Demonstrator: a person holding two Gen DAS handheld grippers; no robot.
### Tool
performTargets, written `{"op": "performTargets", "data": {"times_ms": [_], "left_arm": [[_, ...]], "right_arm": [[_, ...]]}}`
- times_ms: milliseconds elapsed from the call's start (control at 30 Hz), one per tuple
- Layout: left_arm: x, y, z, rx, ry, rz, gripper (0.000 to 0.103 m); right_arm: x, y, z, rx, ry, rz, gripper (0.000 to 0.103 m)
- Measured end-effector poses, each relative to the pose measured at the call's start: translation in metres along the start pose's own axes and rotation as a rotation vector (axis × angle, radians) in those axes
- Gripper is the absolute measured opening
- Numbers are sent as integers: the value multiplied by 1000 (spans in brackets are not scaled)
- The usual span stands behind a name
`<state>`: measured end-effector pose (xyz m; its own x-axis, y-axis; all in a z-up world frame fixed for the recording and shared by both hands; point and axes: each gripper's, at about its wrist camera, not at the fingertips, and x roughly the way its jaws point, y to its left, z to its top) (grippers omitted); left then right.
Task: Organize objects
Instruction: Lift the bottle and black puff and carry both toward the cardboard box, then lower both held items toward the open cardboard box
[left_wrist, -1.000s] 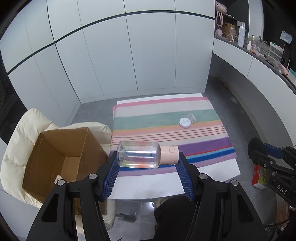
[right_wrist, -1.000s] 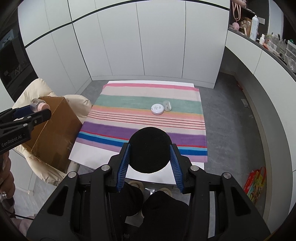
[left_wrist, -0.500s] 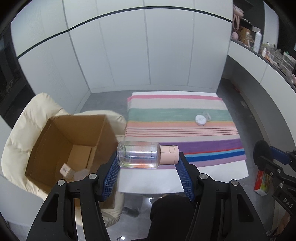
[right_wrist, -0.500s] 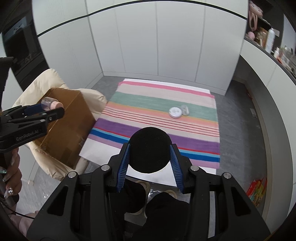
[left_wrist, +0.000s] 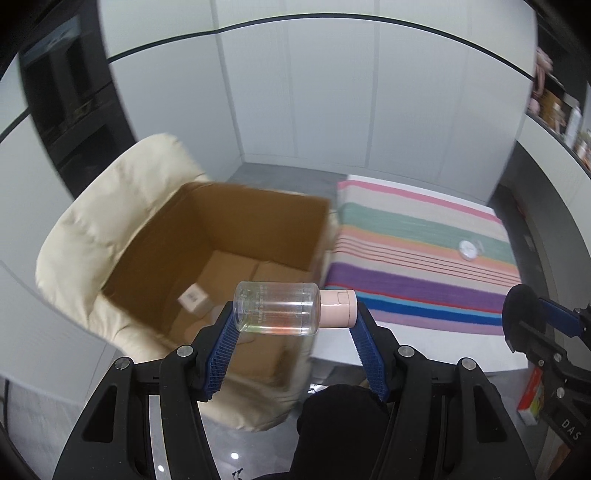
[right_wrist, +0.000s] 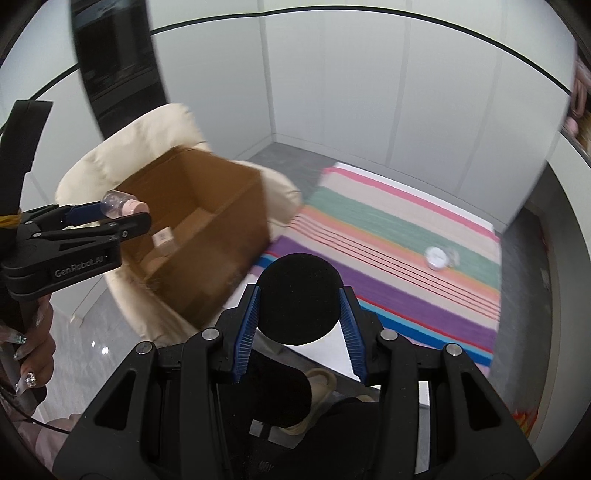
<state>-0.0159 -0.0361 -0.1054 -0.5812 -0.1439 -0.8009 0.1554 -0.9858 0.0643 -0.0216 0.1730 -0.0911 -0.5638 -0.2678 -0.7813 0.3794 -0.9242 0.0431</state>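
Observation:
My left gripper (left_wrist: 295, 317) is shut on a clear bottle with a pink cap (left_wrist: 280, 313), held crosswise over the near edge of an open cardboard box (left_wrist: 221, 236). The right wrist view shows that bottle (right_wrist: 118, 201) beside the box (right_wrist: 207, 236). My right gripper (right_wrist: 298, 308) is shut on a black round object (right_wrist: 298, 295), held above the near edge of the striped cloth (right_wrist: 399, 266). In the left wrist view the black round object (left_wrist: 521, 308) appears at the right edge. A small white box (left_wrist: 192, 298) lies on the cardboard box's floor.
The cardboard box rests on a cream padded chair (left_wrist: 110, 229). A white round jar (left_wrist: 468, 249) and a small clear item lie on the striped cloth (left_wrist: 424, 258) covering a table. White cabinet walls stand behind. A person's hand (right_wrist: 33, 354) holds the left gripper's handle.
Both grippers have swung left, away from the striped cloth. The cardboard box now fills the middle of the left wrist view, with the bottle over its near edge. Both grips are unchanged.

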Motion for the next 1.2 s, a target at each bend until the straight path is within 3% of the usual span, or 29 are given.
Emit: {"op": "performTargets", "data": {"times_ms": [533,900,1200], "left_arm": [[-2,113,-31,-171,46,110,62],[15,122,-30,-206,84,84,62],[41,133,-16,-195,78,137,62]], "right_arm": [[36,134,25,-220,43,154,45],[59,158,28,-268,80,173,45],[95,160,50,-263,95,191,45]]}}
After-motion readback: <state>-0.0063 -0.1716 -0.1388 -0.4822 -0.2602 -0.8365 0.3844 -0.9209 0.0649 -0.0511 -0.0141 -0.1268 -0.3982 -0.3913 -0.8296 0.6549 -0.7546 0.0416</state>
